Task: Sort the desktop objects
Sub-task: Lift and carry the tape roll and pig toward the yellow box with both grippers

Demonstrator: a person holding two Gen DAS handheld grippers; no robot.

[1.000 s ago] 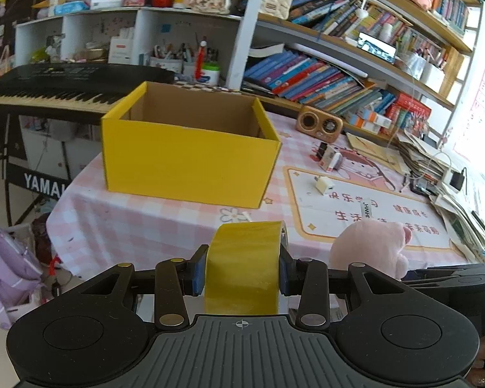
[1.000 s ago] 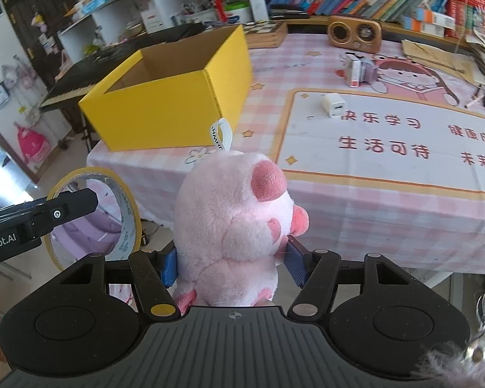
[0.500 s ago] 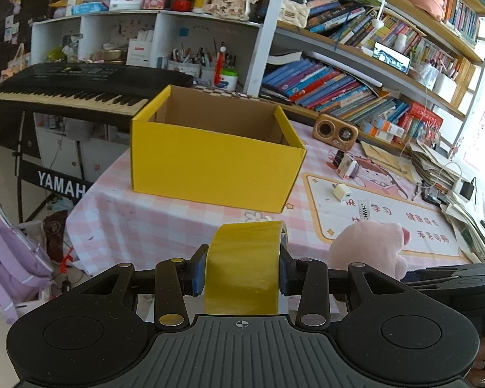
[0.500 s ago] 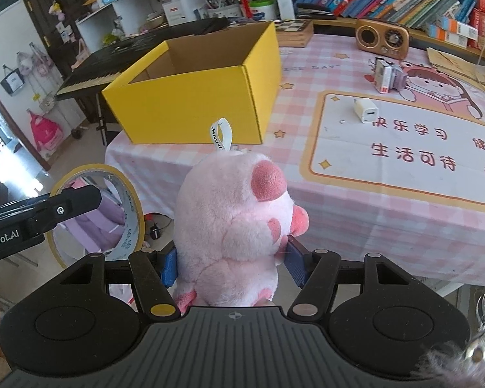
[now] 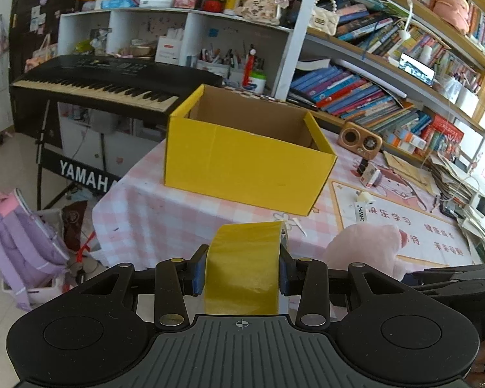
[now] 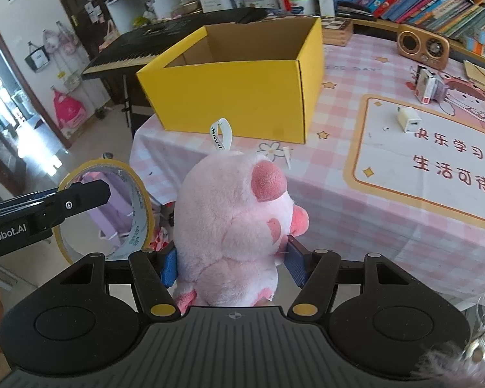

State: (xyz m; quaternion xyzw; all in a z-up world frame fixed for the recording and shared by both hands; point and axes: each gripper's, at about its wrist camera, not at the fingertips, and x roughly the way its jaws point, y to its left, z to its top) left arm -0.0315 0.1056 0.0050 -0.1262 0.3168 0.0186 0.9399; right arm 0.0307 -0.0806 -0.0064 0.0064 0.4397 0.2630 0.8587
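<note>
My left gripper (image 5: pixel 242 271) is shut on a roll of yellow tape (image 5: pixel 244 258), held in the air short of the table's near edge. The tape also shows in the right wrist view (image 6: pixel 105 210). My right gripper (image 6: pixel 232 258) is shut on a pink plush toy (image 6: pixel 232 220) with a white tag loop; the toy shows at the right of the left wrist view (image 5: pixel 365 245). An open, empty yellow cardboard box (image 5: pixel 245 161) stands on the pink checked tablecloth (image 5: pixel 165 210); it also shows in the right wrist view (image 6: pixel 239 93).
On the table lie a white charger (image 6: pixel 409 119), a small stamp-like box (image 6: pixel 426 89) and a wooden speaker (image 6: pixel 422 45). A black keyboard (image 5: pixel 106 84) stands left of the table, a purple backpack (image 5: pixel 19 242) on the floor. Bookshelves (image 5: pixel 371 90) line the back.
Both grippers have risen and pulled back with their loads; the box looks farther away and its inside shows more. Both grips are unchanged.
</note>
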